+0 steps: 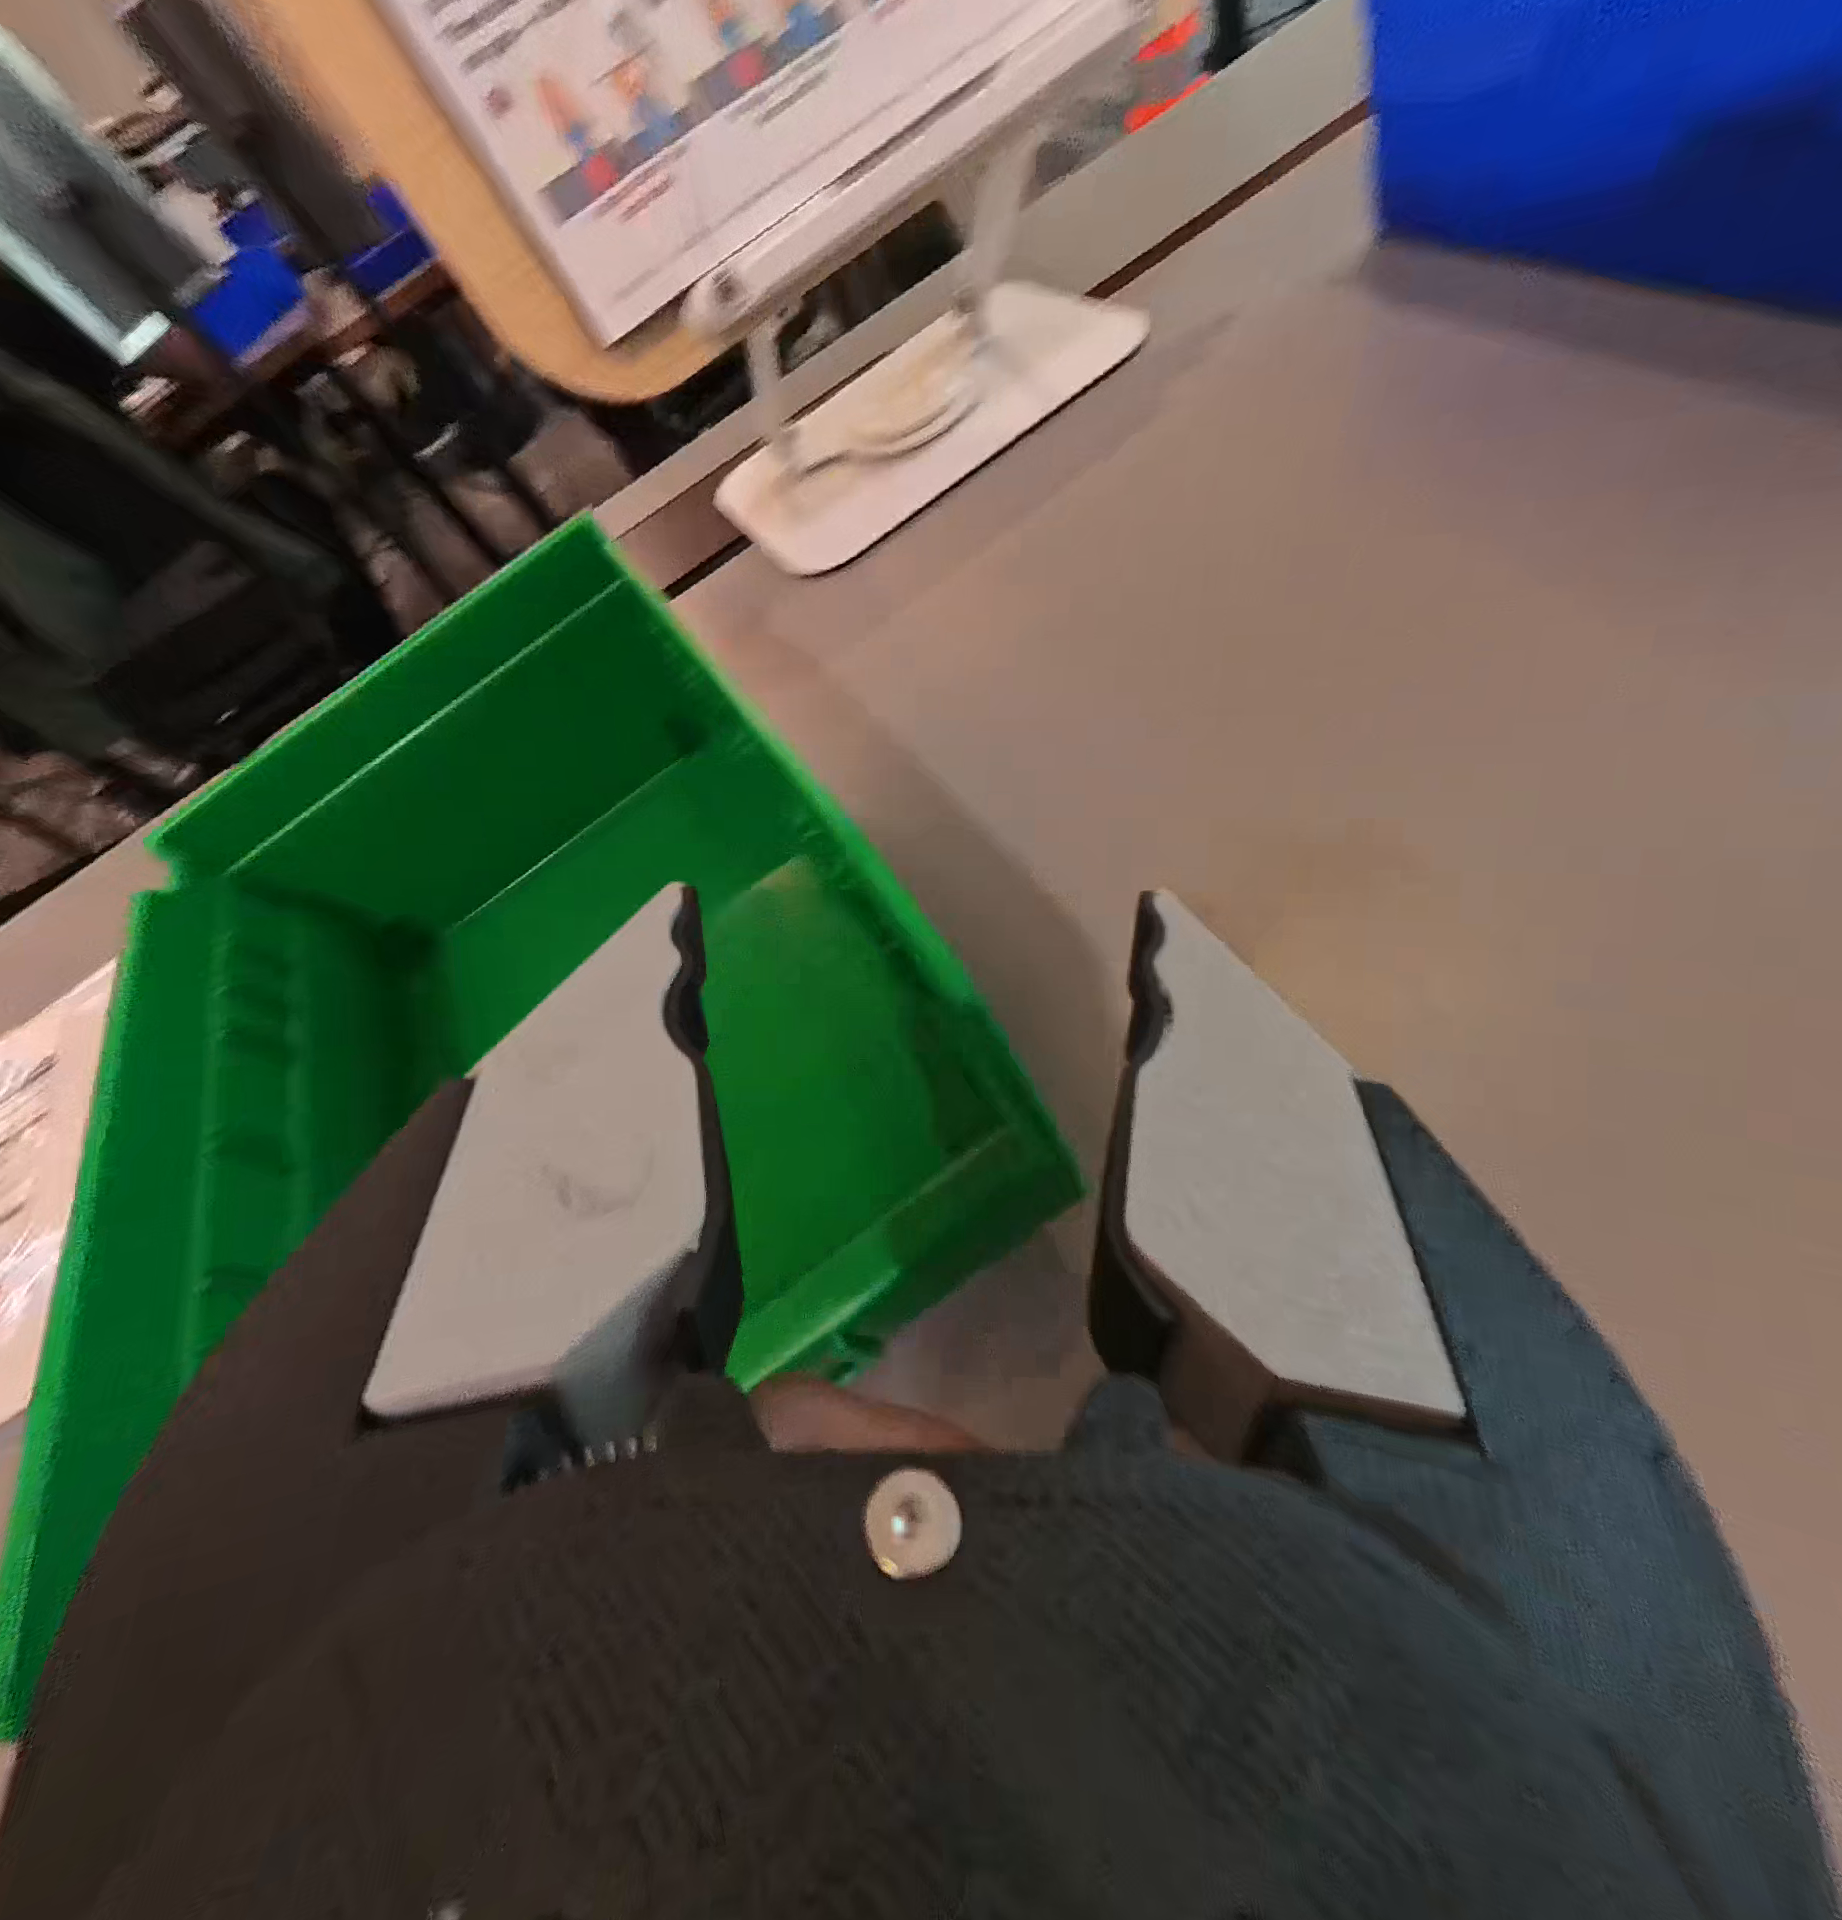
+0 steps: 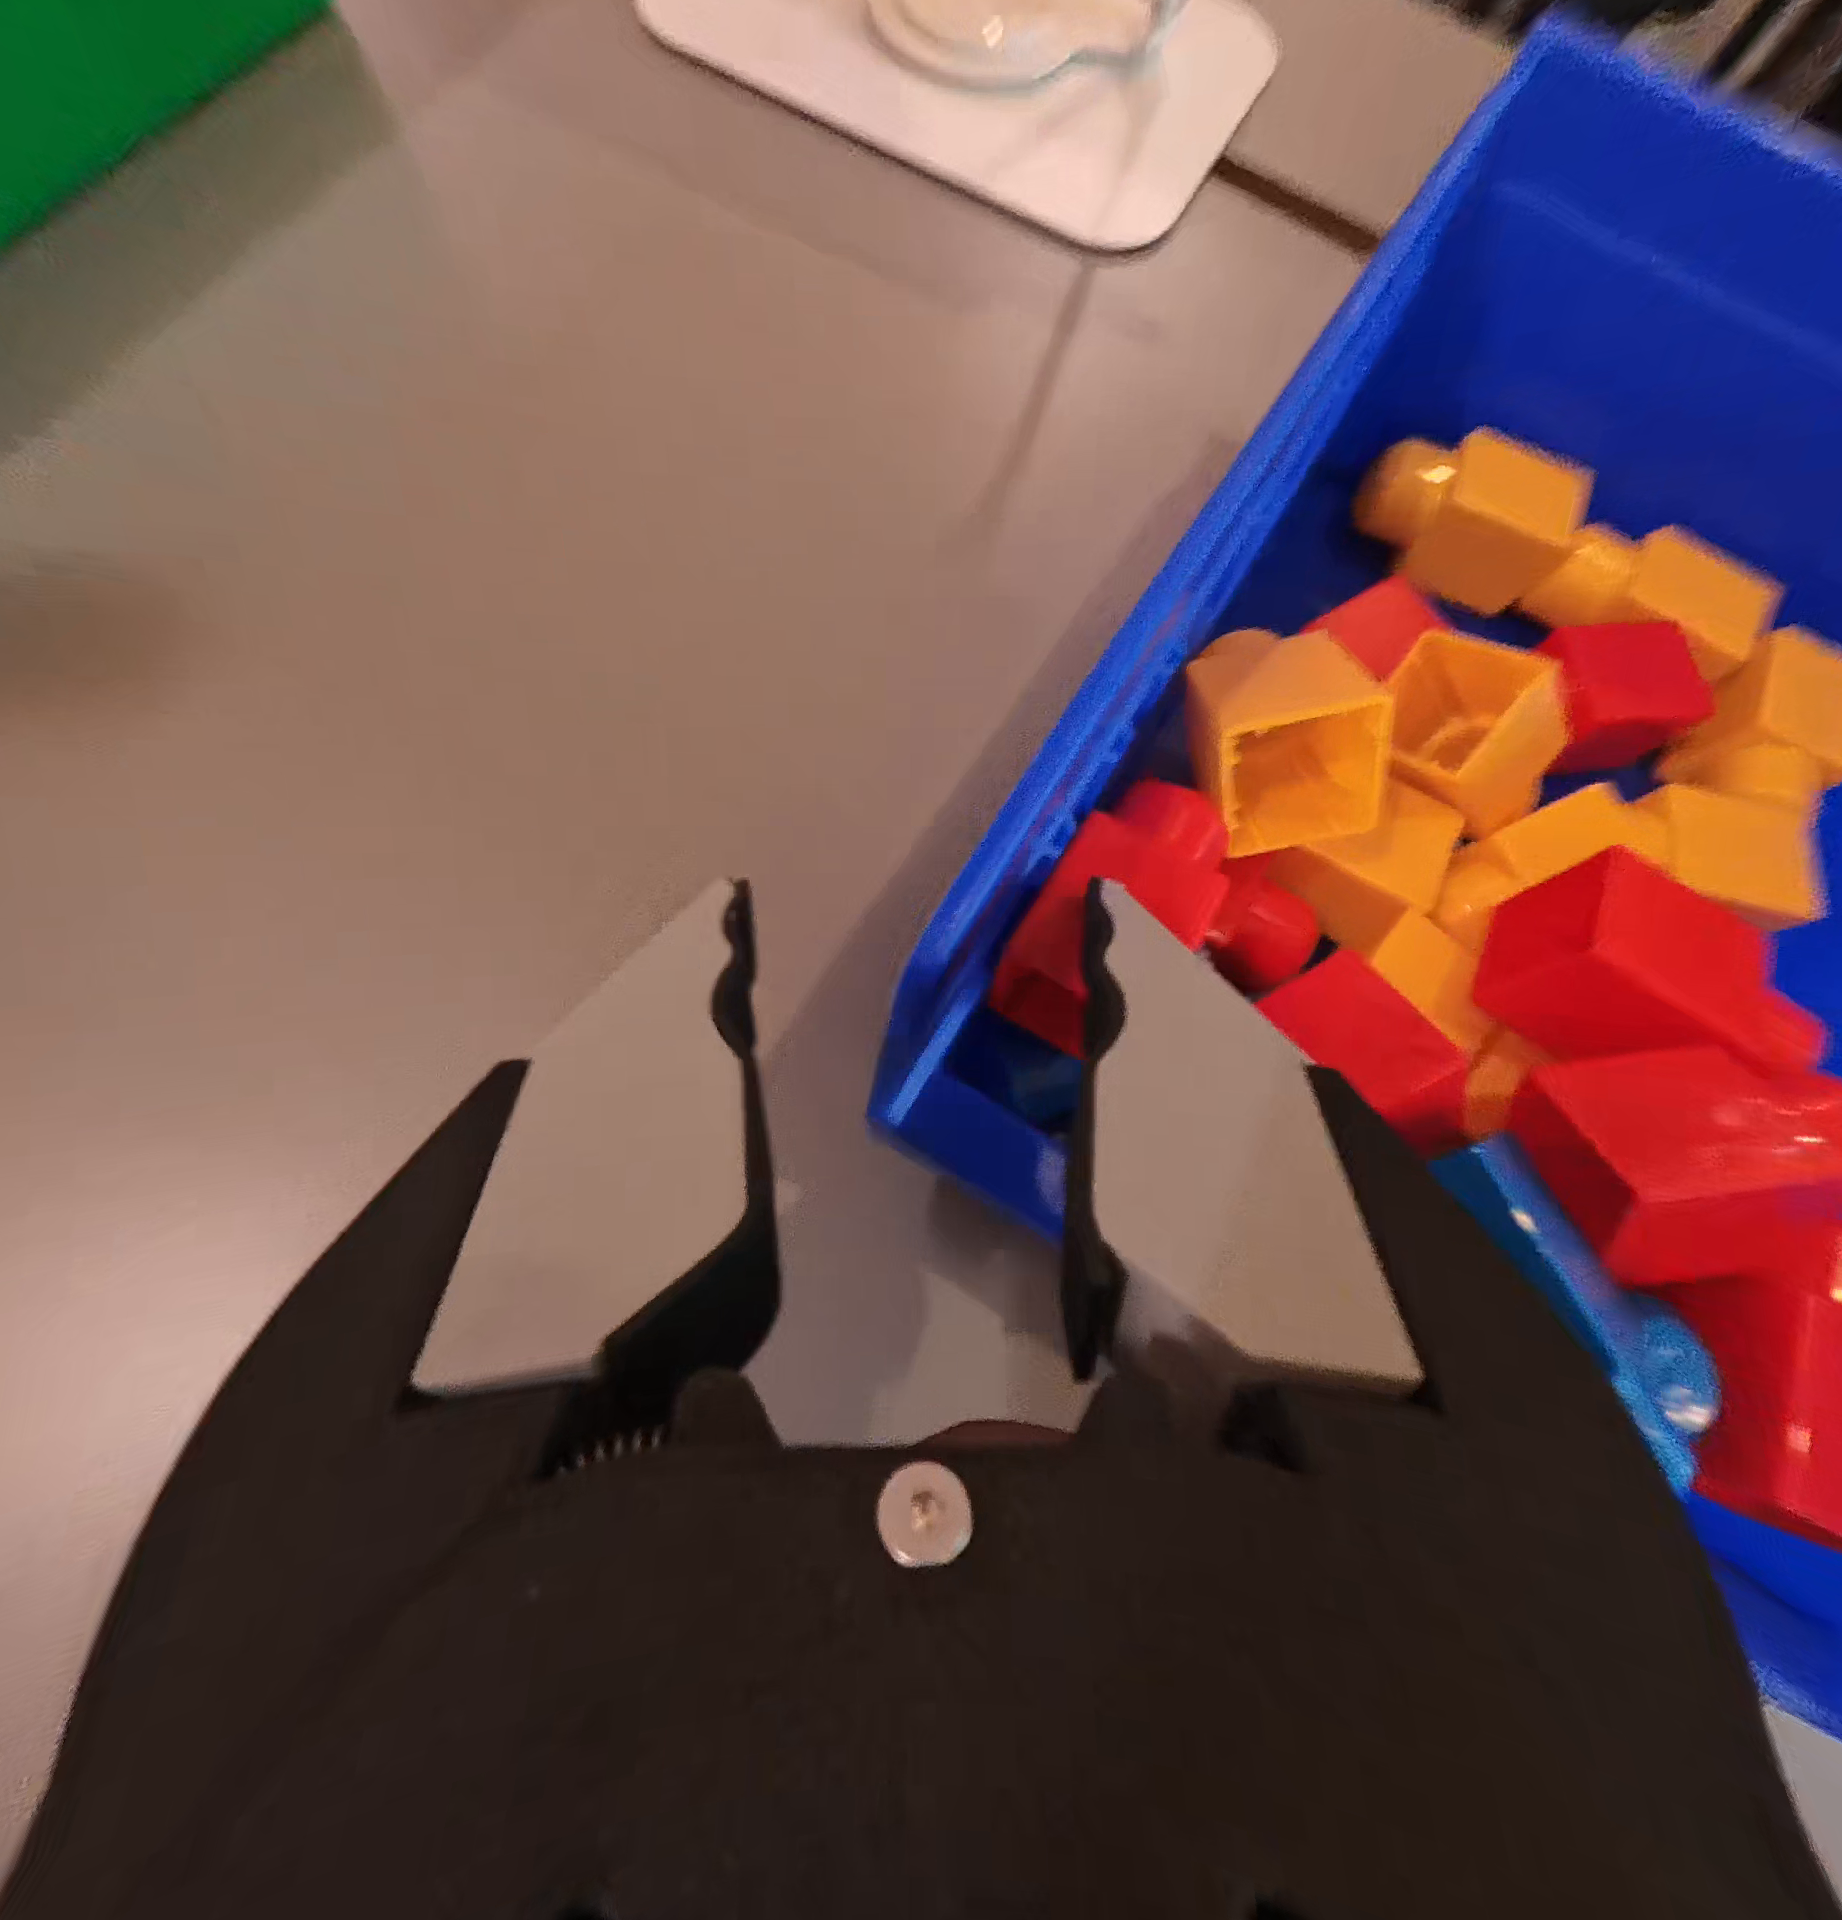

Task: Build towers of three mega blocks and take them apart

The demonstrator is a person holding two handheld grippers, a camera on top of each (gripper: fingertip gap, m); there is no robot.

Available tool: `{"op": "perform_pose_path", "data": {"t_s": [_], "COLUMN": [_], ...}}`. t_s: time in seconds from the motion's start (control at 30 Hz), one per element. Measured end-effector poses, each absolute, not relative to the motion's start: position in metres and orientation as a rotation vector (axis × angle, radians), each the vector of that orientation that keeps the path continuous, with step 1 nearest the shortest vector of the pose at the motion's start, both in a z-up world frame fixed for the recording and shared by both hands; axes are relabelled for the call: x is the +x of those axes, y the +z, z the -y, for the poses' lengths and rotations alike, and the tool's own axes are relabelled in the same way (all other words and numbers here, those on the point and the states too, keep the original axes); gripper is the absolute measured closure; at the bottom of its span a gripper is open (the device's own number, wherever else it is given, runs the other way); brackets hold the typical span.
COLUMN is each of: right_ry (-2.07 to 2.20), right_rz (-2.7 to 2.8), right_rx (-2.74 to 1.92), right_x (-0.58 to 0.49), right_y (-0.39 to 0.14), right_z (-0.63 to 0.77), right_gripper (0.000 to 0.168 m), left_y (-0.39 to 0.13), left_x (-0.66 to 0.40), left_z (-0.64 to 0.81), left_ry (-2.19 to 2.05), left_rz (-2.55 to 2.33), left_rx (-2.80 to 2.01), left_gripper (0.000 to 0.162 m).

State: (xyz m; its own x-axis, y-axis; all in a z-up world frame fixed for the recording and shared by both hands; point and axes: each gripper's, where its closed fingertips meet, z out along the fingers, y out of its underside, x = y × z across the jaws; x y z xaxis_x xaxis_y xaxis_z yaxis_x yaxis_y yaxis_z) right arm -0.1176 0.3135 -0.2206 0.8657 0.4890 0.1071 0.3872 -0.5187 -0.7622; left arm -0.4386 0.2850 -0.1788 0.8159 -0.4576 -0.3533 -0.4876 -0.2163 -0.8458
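A blue bin (image 2: 1187,644) at the right of the right wrist view holds several loose red blocks (image 2: 1623,956) and orange blocks (image 2: 1301,769). My right gripper (image 2: 917,904) is open and empty, its right finger over the bin's near corner and its left finger over the table. In the left wrist view an empty green bin (image 1: 543,831) lies on the grey table (image 1: 1416,675). My left gripper (image 1: 917,914) is open and empty above the green bin's right edge. The blue bin also shows at the top right of the left wrist view (image 1: 1623,145). Both views are blurred.
A white monitor (image 1: 751,135) on a flat white base (image 1: 938,436) stands at the table's far edge; the base also shows in the right wrist view (image 2: 958,114). A paper sheet (image 1: 3,1174) lies left of the green bin. Chairs and shelves stand beyond the table. The white monitor (image 1: 751,135) sits 30 centimeters or so from the ends of my left fingers.
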Motion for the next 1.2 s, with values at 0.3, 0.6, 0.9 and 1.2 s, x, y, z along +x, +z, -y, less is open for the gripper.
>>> {"op": "perform_pose_path", "data": {"t_s": [0.3, 0.6, 0.9, 1.2], "right_ry": [-0.034, -0.024, 0.198, 0.074], "right_rz": [0.683, 0.824, 0.962, 0.711], "right_rx": [-2.182, -2.177, -1.908, -1.554], "right_x": [-0.103, -0.14, -0.308, -0.233], "right_y": [-0.219, -0.219, -0.215, -0.081], "right_z": [-0.312, -0.297, -0.262, -0.249], "right_gripper": [0.151, 0.148, 0.133, 0.168], "left_y": [-0.21, -0.149, -0.096, -0.035], "left_x": [-0.464, -0.522, -0.529, -0.563], "left_z": [-0.315, -0.308, -0.287, -0.247], "left_ry": [0.052, -0.274, -0.53, -0.474], "left_rz": [-0.665, -0.399, -0.268, -0.222], "left_rx": [-1.888, -1.755, -1.569, -1.397], "left_gripper": [0.142, 0.162, 0.162, 0.161]}}
